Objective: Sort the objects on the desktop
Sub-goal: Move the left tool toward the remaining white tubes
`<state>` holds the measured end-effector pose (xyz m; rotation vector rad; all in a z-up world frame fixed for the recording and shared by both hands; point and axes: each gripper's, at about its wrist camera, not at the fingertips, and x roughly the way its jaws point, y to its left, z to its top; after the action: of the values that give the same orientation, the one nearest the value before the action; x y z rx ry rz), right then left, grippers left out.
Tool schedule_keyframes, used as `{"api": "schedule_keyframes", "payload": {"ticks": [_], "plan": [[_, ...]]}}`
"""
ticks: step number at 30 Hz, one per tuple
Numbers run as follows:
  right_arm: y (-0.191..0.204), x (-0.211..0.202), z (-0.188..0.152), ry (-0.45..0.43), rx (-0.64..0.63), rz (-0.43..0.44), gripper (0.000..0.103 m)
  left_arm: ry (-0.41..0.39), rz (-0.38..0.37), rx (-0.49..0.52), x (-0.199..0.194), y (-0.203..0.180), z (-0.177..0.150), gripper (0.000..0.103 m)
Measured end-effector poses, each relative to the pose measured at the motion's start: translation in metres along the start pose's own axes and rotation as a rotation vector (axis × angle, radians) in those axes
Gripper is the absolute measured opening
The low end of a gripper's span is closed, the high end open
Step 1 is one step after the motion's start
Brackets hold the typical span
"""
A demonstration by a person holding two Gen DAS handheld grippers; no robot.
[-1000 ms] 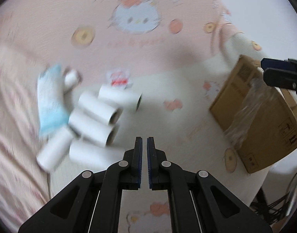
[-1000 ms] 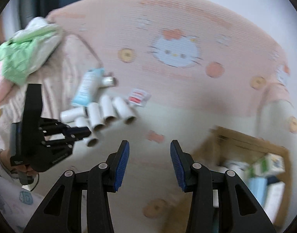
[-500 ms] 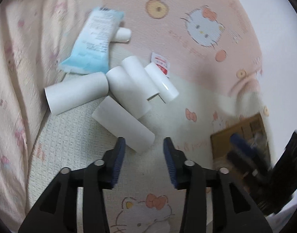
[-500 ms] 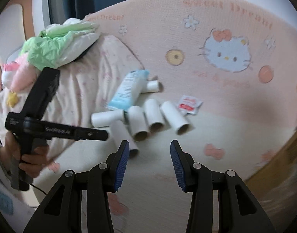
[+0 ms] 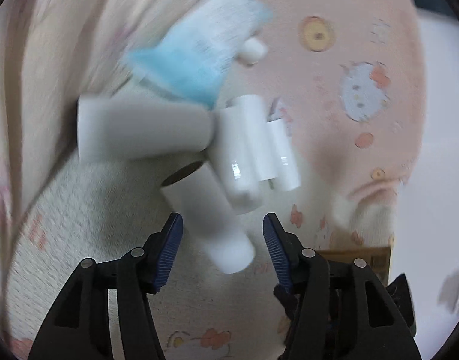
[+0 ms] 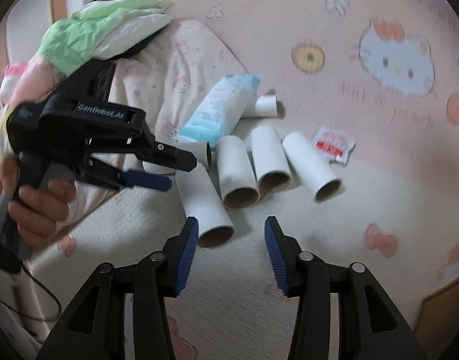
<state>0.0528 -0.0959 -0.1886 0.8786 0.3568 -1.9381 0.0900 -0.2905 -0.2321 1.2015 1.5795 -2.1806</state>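
Now the left hand-held gripper [image 5: 222,237] points down at a slant over a cluster of white cardboard tubes, its jaws opening wide; the nearest tube [image 5: 208,219] lies in the gap between the blue pads, and neither pad presses on it. From the right wrist view the same left hand-held gripper [image 6: 175,171] shows from the side, held by a person's hand [image 6: 37,204] wrapped round its grip at the left edge, its fingers spread apart above the left end of the tubes. The right hand-held gripper [image 6: 229,240] also tilts downward, its jaws opening with nothing between them; the open end of the nearest tube [image 6: 205,207] sits just ahead of its left pad. Three more tubes [image 6: 270,162] lie side by side to the right of that one, touching or nearly so, and a smaller tube [image 6: 264,106] lies farther back beside a blue-and-white packet [image 6: 220,108] that overlaps the rear of the cluster. A small red-and-white sachet [image 6: 334,145] rests just right of the tubes. All lie on a pink cartoon-print blanket [image 6: 379,114] covering the surface. Crumpled green and white fabric [image 6: 100,27] is piled behind the left hand-held gripper, and a cardboard box [image 5: 361,258] edge shows in the left wrist view.
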Motion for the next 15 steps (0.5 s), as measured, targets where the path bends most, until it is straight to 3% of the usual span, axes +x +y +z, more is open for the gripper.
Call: {"api": "schedule_keyframes", "payload": {"ticks": [7, 9, 15], "plan": [[-0.002, 0.006, -0.004, -0.012, 0.015, 0.019, 0.060, 0.003, -0.012, -0.121, 0.017, 0.015, 0.002, 0.059], [-0.002, 0.010, -0.005, 0.000, 0.011, 0.019, 0.060, 0.003, -0.011, -0.124, 0.020, 0.014, 0.002, 0.049], [0.002, 0.017, -0.009, 0.018, -0.006, 0.027, 0.060, 0.014, -0.006, -0.097, 0.019, 0.011, 0.000, 0.049]]}}
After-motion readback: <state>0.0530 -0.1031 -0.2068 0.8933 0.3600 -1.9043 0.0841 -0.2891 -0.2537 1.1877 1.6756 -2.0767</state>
